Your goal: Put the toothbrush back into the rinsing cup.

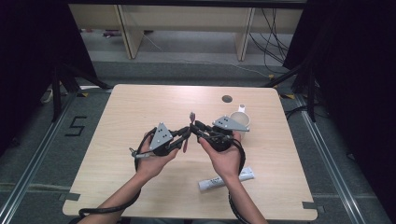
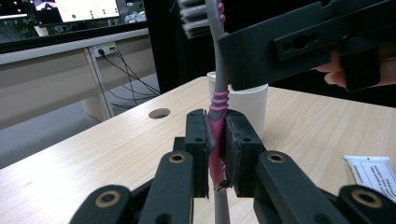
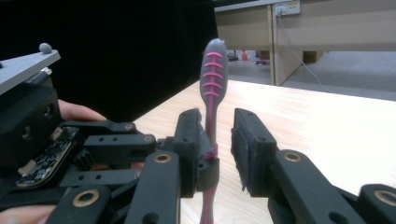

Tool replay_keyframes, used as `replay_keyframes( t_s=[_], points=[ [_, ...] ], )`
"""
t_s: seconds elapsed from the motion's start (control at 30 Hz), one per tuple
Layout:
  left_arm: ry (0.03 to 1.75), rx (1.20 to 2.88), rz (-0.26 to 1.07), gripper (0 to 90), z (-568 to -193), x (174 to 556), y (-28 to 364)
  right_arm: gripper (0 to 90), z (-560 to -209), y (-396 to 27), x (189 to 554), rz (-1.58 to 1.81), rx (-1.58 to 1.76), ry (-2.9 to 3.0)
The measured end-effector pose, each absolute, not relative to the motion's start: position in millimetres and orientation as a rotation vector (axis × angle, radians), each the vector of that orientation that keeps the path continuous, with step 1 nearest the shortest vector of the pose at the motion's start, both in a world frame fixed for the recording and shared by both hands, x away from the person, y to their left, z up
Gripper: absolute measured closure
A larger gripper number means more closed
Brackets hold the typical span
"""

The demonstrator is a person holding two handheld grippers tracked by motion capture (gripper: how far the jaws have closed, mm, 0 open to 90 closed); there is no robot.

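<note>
Your right tongs (image 3: 219,154) stand open around the upright toothbrush (image 3: 213,88); it touches the left pad (image 3: 198,140), with the left tongs (image 3: 70,154) near, above the counter (image 3: 327,126).

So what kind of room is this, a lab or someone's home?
Most likely a lab or recording studio. The light wooden table stands between black curtains, loose cables trail on the floor behind, and a lit monitor sits on a bench.

Upright grey-pink toothbrush (image 2: 218,100), clamped mid-handle
</note>
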State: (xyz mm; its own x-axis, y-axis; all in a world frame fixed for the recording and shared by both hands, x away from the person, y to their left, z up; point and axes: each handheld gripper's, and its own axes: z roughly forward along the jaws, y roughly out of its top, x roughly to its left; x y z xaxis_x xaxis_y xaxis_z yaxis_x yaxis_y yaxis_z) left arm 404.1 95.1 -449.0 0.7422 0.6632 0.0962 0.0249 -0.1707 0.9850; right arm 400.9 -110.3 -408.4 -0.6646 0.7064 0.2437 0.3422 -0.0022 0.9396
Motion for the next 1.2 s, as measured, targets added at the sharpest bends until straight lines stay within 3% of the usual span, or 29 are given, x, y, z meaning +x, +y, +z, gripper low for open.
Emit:
replay_keyframes(
  t_s=[0.83, 1.2],
  points=[
    [0.537, 1.675, 0.648, 79.4, -444.3, 398.8, 85.1, 84.4, -404.9, -106.7, 400.8, 1.657, 1.127, 1.969],
    [0.512, 1.757, 0.651, 56.5, -445.9, 396.5, 87.7, 84.5, -397.0, -119.7, 401.8, 1.622, 1.118, 1.894]
  ],
)
